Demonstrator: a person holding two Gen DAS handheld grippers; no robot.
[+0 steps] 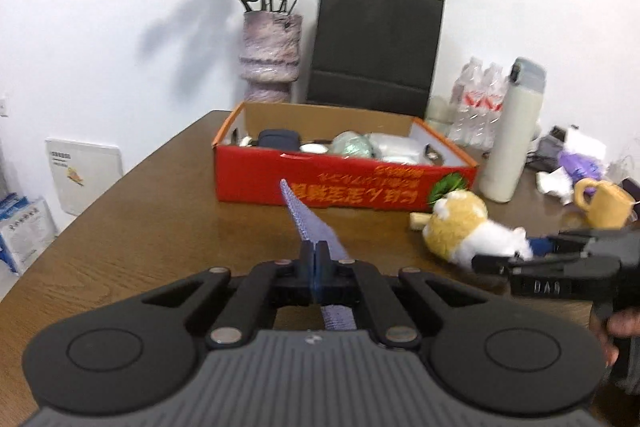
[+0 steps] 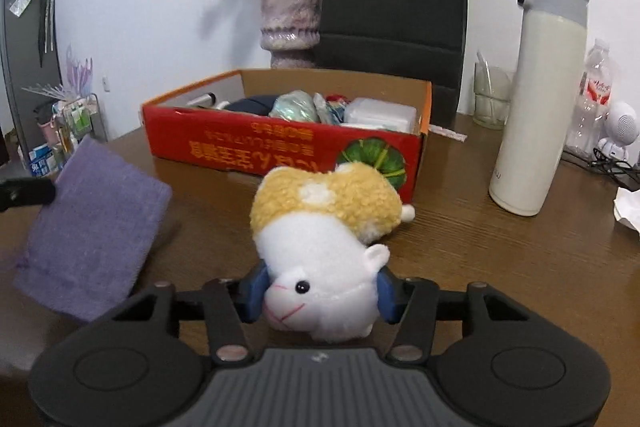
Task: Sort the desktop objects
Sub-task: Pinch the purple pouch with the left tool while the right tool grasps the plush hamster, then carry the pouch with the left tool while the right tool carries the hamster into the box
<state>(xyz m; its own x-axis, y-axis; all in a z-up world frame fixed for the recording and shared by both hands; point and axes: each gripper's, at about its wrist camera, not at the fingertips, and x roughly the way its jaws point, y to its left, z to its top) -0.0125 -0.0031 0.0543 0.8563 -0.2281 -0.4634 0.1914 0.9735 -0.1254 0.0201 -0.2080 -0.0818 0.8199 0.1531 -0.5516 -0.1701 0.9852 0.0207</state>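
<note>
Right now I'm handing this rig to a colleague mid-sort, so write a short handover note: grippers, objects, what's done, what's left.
Left gripper: shut on the purple knitted cloth, lifted off the brown wooden table.
Right gripper: blue pads on both sides of the white face of the yellow-and-white plush toy, which lies on the table.
Red cardboard box: straight ahead, already holding several items.
Done: cloth picked up.
Left: probably put cloth and plush into the box; the cream insulated bottle and yellow mug are untouched.
</note>
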